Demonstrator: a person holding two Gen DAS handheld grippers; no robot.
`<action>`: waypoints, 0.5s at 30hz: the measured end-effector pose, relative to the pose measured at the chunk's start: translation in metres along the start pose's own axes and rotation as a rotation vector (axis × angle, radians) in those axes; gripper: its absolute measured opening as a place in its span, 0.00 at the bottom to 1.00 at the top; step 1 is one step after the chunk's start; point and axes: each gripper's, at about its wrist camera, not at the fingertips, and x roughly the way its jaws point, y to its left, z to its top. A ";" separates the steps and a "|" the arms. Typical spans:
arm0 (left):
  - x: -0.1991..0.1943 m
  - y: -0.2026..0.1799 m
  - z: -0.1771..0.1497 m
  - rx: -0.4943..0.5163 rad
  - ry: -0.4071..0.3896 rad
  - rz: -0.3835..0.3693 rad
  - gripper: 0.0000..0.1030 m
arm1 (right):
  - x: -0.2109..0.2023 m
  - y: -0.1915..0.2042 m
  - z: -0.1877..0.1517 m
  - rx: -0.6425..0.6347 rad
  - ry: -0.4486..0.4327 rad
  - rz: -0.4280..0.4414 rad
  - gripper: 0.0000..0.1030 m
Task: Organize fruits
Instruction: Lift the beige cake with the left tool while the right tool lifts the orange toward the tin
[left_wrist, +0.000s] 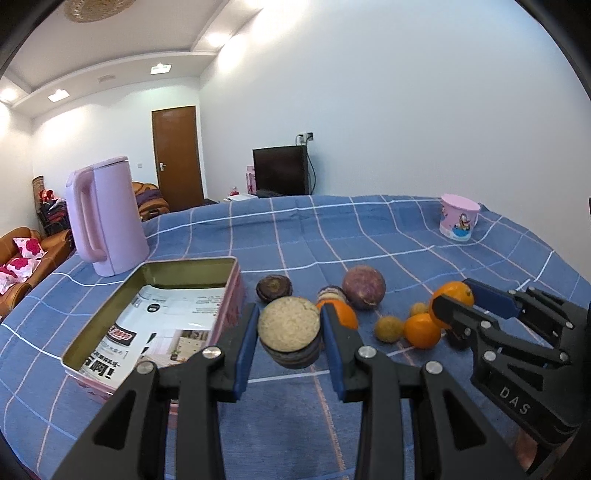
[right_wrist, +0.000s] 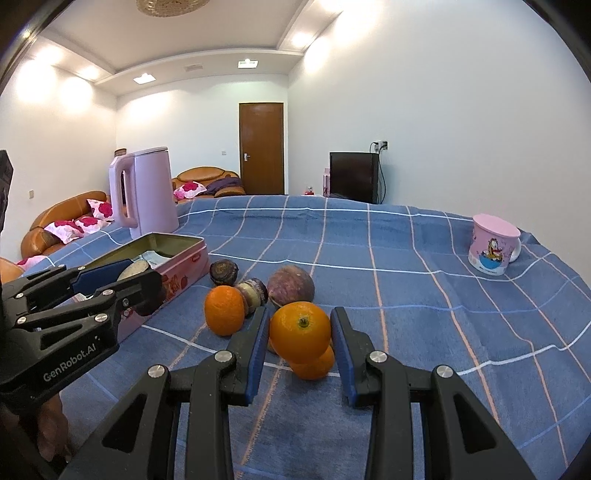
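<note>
Fruit sits in both grippers above the blue checked cloth. The left gripper has its blue pads pinching a halved purple fruit, pale cut face turned up toward the camera and dark rind below, lifted just right of the open pink tin. The right gripper clamps an orange, stem end facing the camera, well right of the tin. Another orange lies under it on the cloth. The tin's long axis runs away from the camera, printed paper lining its floor. Right of the tin's far end lie further purple fruits and small yellowish ones. Behind the tin stands a pink kettle.
</note>
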 end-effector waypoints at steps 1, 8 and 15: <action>-0.001 0.002 0.001 -0.002 -0.002 0.007 0.35 | 0.000 0.002 0.002 -0.005 -0.001 0.002 0.35; -0.004 0.015 0.005 -0.022 -0.008 0.044 0.35 | 0.002 0.012 0.013 -0.037 -0.011 0.021 0.35; -0.001 0.035 0.007 -0.052 0.002 0.083 0.35 | 0.010 0.031 0.024 -0.074 -0.009 0.057 0.35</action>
